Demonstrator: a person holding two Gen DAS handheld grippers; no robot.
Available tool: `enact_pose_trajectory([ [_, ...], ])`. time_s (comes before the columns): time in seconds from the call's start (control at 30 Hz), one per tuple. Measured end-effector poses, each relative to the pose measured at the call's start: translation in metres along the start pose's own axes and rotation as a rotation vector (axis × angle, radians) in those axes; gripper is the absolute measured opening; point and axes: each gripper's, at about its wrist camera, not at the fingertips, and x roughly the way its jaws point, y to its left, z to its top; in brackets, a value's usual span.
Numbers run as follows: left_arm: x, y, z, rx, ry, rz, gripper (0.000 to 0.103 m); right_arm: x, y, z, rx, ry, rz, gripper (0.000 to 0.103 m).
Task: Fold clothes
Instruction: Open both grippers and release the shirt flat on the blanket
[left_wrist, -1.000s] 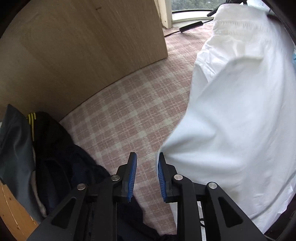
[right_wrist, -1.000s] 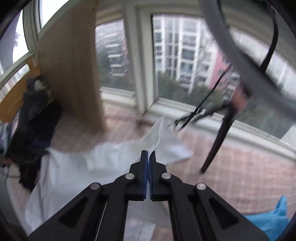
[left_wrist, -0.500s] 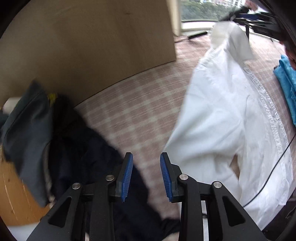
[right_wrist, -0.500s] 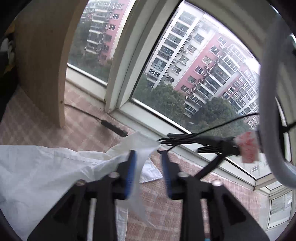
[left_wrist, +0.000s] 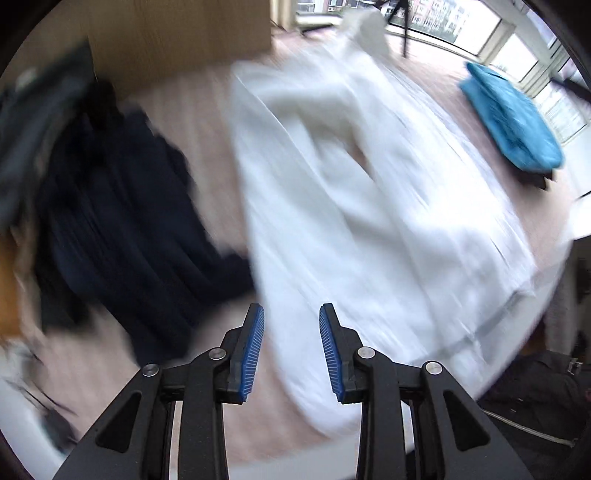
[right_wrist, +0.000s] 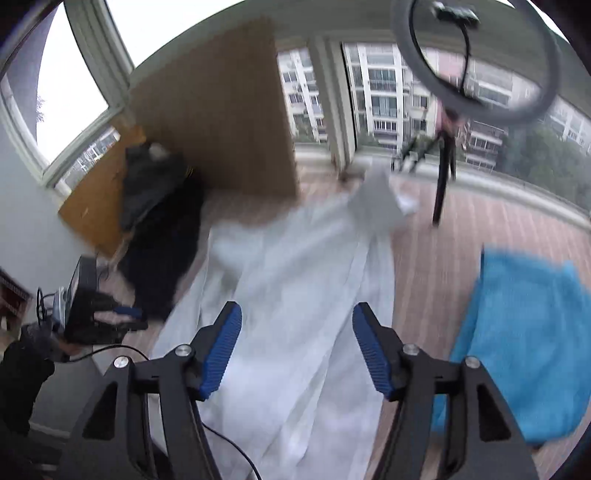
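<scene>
A long white shirt (left_wrist: 354, 206) lies spread along the pink checked surface (left_wrist: 173, 92), also filling the middle of the right wrist view as the white shirt (right_wrist: 295, 295). My left gripper (left_wrist: 291, 347) hovers over its near edge, jaws apart with nothing between them. My right gripper (right_wrist: 295, 354) hangs above the shirt, its jaws opening wide, with no cloth between the pads. Both views are blurred by motion.
A heap of dark clothes (left_wrist: 122, 229) lies left of the shirt. A folded blue garment (right_wrist: 524, 339) sits to the right, also seen as the blue garment (left_wrist: 513, 122). A wooden panel (right_wrist: 221, 129) stands behind. A ring light on a stand (right_wrist: 476, 59) rises by the windows.
The right gripper let go of the shirt's corner, opened and pulled back over the shirt. The left gripper swung from the checked surface to above the shirt's near edge and opened slightly.
</scene>
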Motion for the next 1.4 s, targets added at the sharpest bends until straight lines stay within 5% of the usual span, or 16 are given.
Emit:
enact_pose_trajectory([
  [0.1,0.015,-0.035,-0.043,0.072,-0.009,0.029,0.030,0.021,0.018,-0.076,0.031,0.056,-0.055,0.062],
  [0.2,0.037,-0.053,-0.057,0.048,0.016,-0.050,0.030,0.049,0.019,-0.136,0.179,0.114,-0.024,0.062],
  [0.43,0.056,-0.086,-0.062,0.140,0.005,0.003,0.043,0.095,0.038,-0.214,0.356,0.194,0.027,0.062],
  [0.8,0.060,-0.080,-0.059,0.150,-0.019,0.010,0.042,0.122,0.069,-0.238,0.297,0.270,0.007,0.062],
  [0.9,0.058,-0.072,-0.060,0.128,-0.044,0.009,0.029,0.121,0.077,-0.242,0.264,0.262,0.012,0.060],
  [0.97,0.056,-0.062,-0.060,0.094,-0.048,-0.008,0.018,0.120,0.080,-0.243,0.258,0.261,0.027,0.023],
  [1.03,0.052,-0.047,-0.060,0.044,-0.045,-0.033,0.006,0.119,0.080,-0.243,0.261,0.260,0.050,0.014],
  [1.1,0.041,-0.028,-0.061,-0.013,-0.063,-0.034,0.006,0.113,0.079,-0.240,0.259,0.248,0.074,0.011],
  [1.23,0.013,0.024,-0.072,-0.145,-0.108,0.085,0.016,0.094,0.073,-0.232,0.290,0.213,0.151,0.011],
  [1.4,-0.001,0.046,-0.099,-0.166,-0.080,0.248,0.024,0.059,0.051,-0.215,0.361,0.136,0.231,0.011],
])
